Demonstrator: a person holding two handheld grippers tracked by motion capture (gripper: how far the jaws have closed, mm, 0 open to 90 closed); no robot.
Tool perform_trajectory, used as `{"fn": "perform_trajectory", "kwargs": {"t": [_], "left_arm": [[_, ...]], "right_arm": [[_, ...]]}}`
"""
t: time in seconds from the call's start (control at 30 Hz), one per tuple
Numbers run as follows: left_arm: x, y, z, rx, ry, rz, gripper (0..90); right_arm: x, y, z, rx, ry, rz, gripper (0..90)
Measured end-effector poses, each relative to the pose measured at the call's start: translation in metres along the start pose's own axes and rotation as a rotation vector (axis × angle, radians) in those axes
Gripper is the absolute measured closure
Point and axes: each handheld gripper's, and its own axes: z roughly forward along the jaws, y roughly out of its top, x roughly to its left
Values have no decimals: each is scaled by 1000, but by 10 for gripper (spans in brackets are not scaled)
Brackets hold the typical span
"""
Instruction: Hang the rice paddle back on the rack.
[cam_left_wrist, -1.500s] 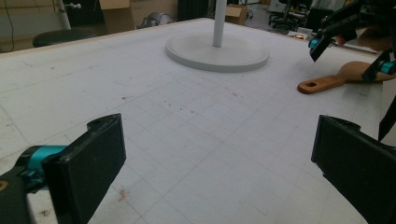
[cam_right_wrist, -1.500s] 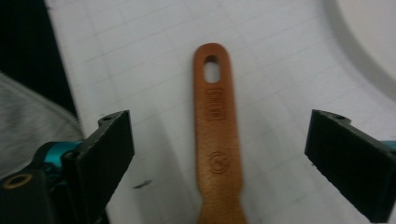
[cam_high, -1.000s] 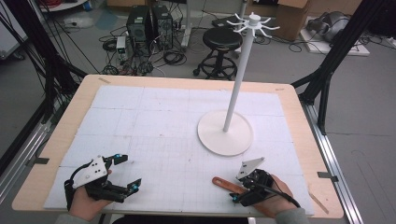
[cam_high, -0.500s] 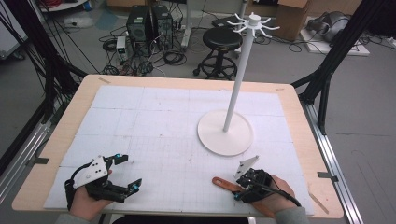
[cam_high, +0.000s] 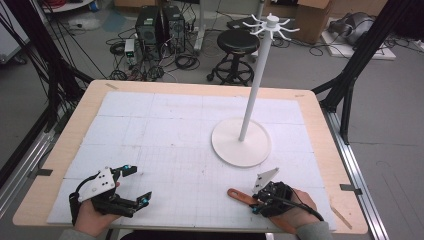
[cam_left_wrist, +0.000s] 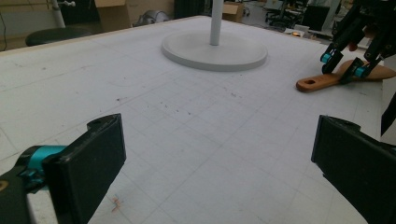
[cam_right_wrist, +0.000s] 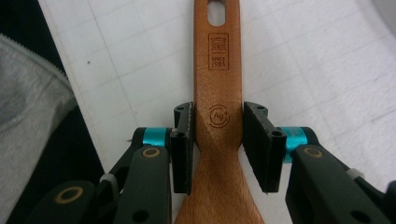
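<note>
Wooden spatula (cam_right_wrist: 218, 140) lies between my right tool's (cam_right_wrist: 218, 140) parted jaws; off-centre closing could twist it; left tool (cam_left_wrist: 215, 158) released.

A grey floor (cam_high: 395, 100) lies beyond the table (cam_high: 320, 125). On it stand a black stool (cam_high: 239, 45), computer towers (cam_high: 159, 25) and tangled cables (cam_high: 185, 62).
</note>
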Motion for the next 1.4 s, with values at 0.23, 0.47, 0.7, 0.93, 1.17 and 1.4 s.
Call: {"fn": "perform_trajectory", "kwargs": {"t": [0.23,0.47,0.7,0.93,1.17,1.4], "left_arm": [[1,0,1,-4,2,-2,34],[0,1,2,-6,-2,0,35],[1,1,3,-5,-2,-2,34],[0,2,2,-12,-3,-4,34],[1,2,2,-7,3,-6,34],[0,2,1,-7,3,-8,34]], "right_arm": [[-2,1,-19,-149,-41,26,643],[-3,-4,-35,-270,-88,28,644],[-3,-8,-53,-370,-127,44,644],[-4,-10,-68,-455,-124,54,644],[-4,-13,-79,-512,-136,45,644],[-8,-20,-89,-583,-131,60,644]]}}
